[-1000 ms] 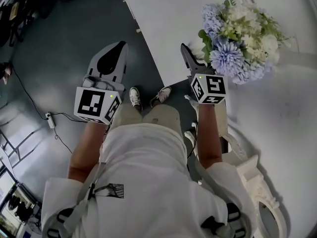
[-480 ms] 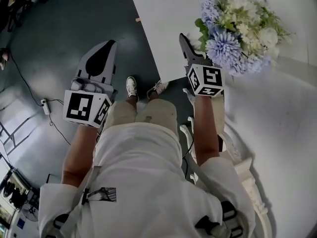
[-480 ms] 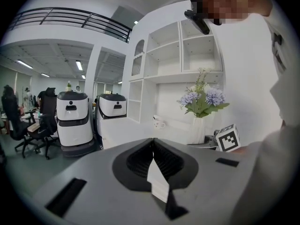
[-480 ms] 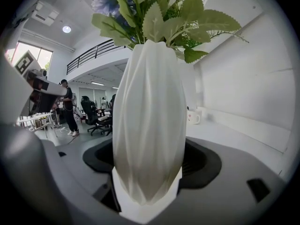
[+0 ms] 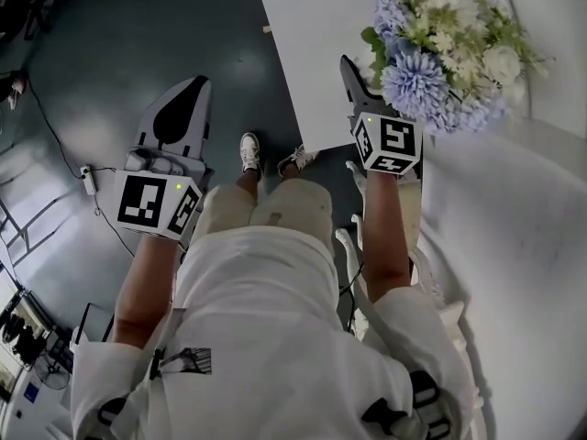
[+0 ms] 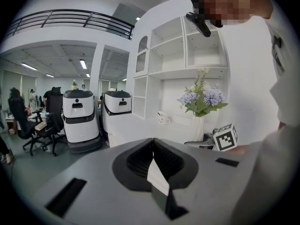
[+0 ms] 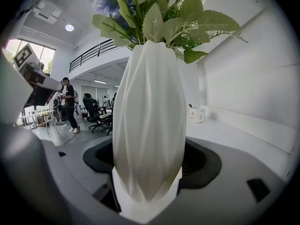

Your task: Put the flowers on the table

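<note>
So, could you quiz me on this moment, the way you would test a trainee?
1. True or false: the left gripper is shut and holds nothing.
2. What does the right gripper clamp? A) a bottle B) the white vase C) a book
3. Fill in: the vase holds blue and white ___.

Key: 1 true; 2 B; 3 flowers.

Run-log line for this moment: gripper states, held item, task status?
left gripper: shut, empty | right gripper: shut on vase of flowers | flowers over table, set-down not confirmed
</note>
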